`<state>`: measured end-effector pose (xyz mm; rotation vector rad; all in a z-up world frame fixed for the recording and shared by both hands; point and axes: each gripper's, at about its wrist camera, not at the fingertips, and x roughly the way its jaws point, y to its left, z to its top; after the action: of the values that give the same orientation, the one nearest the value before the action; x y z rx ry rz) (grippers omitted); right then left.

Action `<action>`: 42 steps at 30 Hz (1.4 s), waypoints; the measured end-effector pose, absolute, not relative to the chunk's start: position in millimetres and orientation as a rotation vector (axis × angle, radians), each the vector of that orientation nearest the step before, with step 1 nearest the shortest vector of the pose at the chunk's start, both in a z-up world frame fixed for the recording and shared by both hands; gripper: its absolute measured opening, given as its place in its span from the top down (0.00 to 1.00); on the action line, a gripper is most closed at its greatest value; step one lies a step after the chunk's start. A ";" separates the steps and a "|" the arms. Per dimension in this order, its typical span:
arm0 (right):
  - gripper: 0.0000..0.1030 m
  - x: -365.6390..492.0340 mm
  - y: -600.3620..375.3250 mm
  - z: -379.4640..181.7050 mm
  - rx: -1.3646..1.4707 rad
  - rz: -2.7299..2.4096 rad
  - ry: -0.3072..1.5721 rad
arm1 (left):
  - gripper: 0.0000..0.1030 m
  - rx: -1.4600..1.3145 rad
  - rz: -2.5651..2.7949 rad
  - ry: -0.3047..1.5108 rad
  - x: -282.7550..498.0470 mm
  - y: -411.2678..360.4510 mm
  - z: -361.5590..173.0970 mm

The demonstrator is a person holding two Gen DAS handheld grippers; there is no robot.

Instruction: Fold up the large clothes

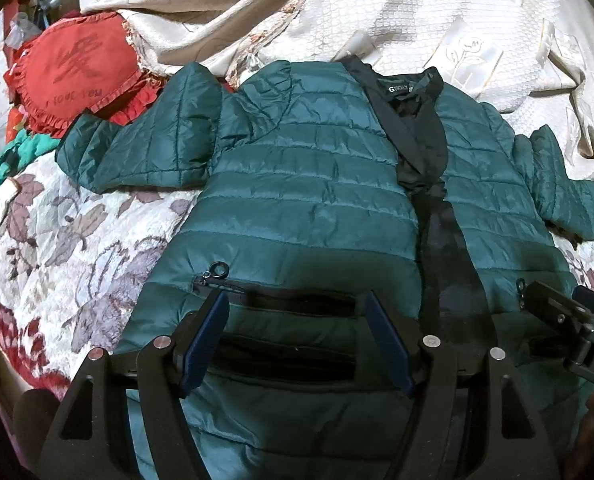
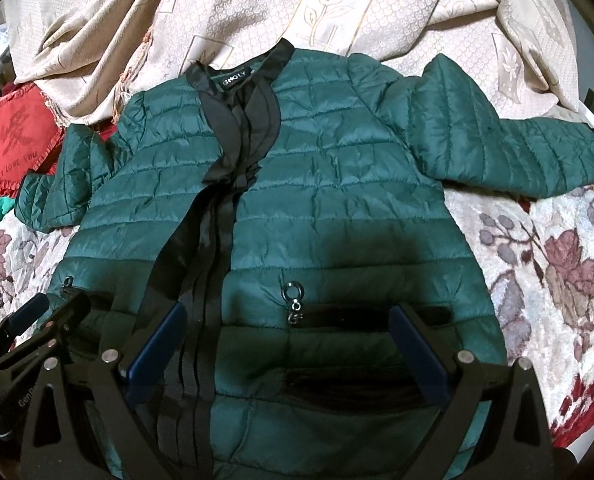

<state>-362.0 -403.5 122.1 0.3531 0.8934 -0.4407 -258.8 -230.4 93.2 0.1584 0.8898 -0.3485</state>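
Green puffer jacket lying flat on bed, directly ahead of both grippers. Left gripper and right gripper hovering wide, empty, over hem pockets. Probably grabbing hem evenly, pinching both layers.

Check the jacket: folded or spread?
Spread. The jacket lies flat, front up, both sleeves out sideways on the bedspread.

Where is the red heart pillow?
The red heart pillow sits at the far left in both views, just beyond the green jacket sleeve's cuff, with the beige blanket bunched up next to it.
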 end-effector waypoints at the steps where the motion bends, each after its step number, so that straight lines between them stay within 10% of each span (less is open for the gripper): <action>1: 0.01 -361.4 -403.5 121.6 0.352 -0.441 0.895 | 0.47 0.158 -0.347 0.890 -258.5 -230.0 92.7; 42: 0.01 -308.1 -405.8 112.8 0.299 -0.390 0.936 | 0.47 0.156 -0.270 0.869 -216.8 -221.5 87.0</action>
<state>-308.1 -405.8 112.8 0.2987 0.9362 -0.3903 -216.8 -221.5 87.0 0.1556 0.8688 -0.2702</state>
